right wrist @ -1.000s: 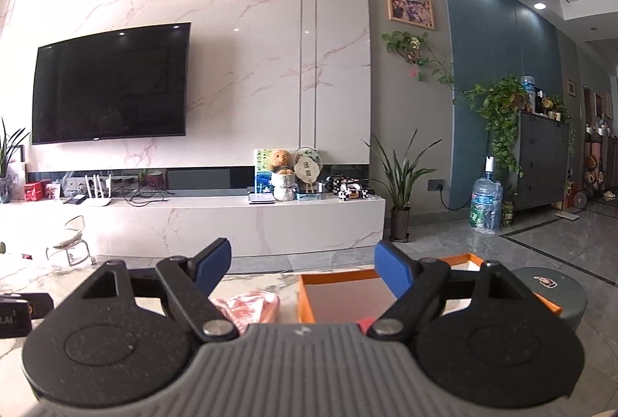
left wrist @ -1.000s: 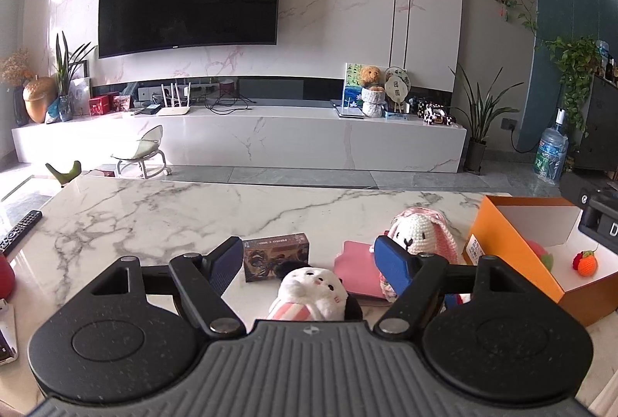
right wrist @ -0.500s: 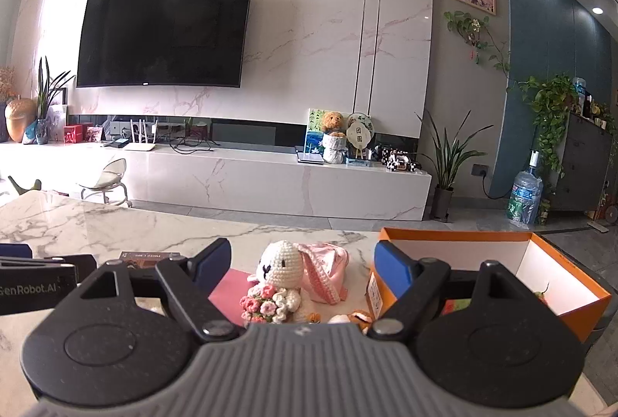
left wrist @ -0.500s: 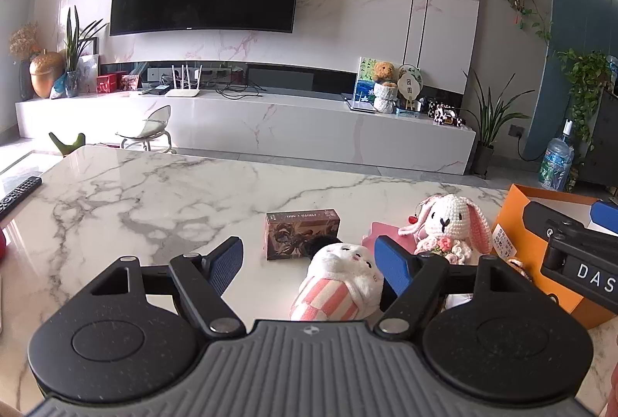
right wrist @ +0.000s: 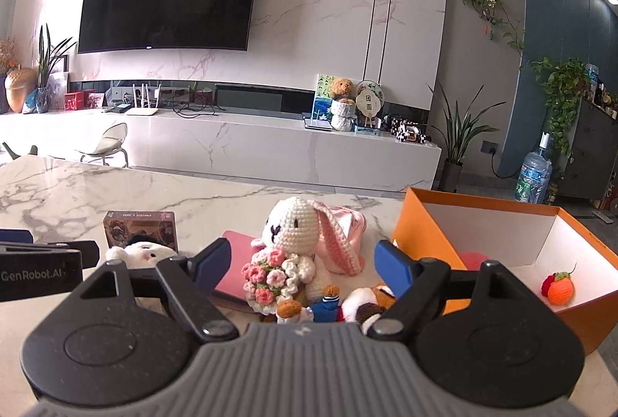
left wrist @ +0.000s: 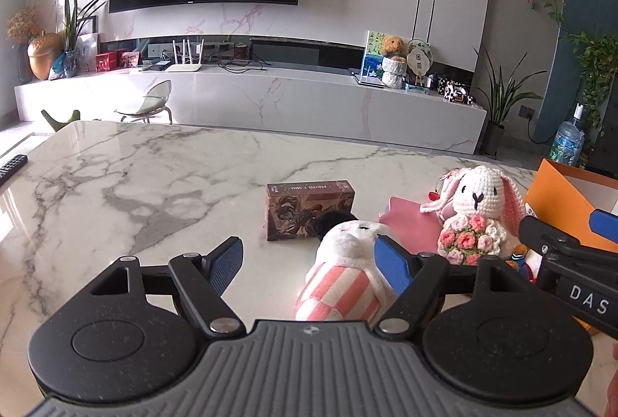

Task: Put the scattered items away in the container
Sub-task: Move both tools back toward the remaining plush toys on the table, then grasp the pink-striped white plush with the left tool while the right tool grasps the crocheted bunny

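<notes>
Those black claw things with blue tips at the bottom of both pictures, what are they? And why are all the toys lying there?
They are two grabbers that a person holds, one in each hand. Each has a camera looking out along its two fingers, so each picture is one grabber's own view. The left gripper is open over a white plush toy with pink checks. The right gripper is open too, in front of a white crocheted rabbit holding pink flowers. Neither holds anything. On the white marble table there are also a small brown card box, a flat pink pouch and some tiny plush toys. They go into the orange cardboard box, where a little orange crocheted fruit already lies.
</notes>
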Action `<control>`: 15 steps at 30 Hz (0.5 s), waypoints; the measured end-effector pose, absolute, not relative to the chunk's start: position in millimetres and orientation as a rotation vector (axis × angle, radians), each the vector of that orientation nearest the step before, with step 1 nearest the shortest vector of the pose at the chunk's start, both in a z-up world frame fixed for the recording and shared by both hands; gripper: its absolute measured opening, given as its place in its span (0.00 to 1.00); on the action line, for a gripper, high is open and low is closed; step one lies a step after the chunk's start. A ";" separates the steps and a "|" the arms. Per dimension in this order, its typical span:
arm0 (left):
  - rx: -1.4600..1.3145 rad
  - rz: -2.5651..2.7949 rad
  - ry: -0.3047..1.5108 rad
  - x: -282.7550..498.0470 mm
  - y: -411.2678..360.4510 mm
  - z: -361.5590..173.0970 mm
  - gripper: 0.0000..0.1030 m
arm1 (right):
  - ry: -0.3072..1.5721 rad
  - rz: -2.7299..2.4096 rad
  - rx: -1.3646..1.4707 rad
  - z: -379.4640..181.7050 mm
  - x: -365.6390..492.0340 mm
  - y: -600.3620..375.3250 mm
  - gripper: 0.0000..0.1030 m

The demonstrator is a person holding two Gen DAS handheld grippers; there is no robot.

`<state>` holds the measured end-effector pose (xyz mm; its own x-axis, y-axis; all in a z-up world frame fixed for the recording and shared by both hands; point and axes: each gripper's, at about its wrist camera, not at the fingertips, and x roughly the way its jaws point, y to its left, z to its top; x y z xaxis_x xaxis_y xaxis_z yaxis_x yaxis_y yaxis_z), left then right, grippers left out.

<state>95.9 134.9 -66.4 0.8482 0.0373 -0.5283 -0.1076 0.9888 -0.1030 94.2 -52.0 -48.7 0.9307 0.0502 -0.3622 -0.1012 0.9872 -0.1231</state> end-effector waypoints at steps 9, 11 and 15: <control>-0.056 0.002 0.580 116.3 112.6 -88.3 0.86 | 0.384 0.076 -0.127 -64.0 120.0 -58.7 0.81; -0.051 0.001 0.594 121.7 109.8 -93.6 0.86 | 0.391 0.075 -0.119 -66.9 126.3 -61.3 0.81; -0.061 0.000 0.616 131.0 107.8 -103.2 0.88 | 0.426 0.080 -0.086 -74.6 139.3 -66.9 0.81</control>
<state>131.0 107.8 -103.2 0.8163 -0.0181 -0.5773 -0.0182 0.9982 -0.0570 139.3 -66.9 -74.6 0.9076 0.0592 -0.4156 -0.0950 0.9933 -0.0661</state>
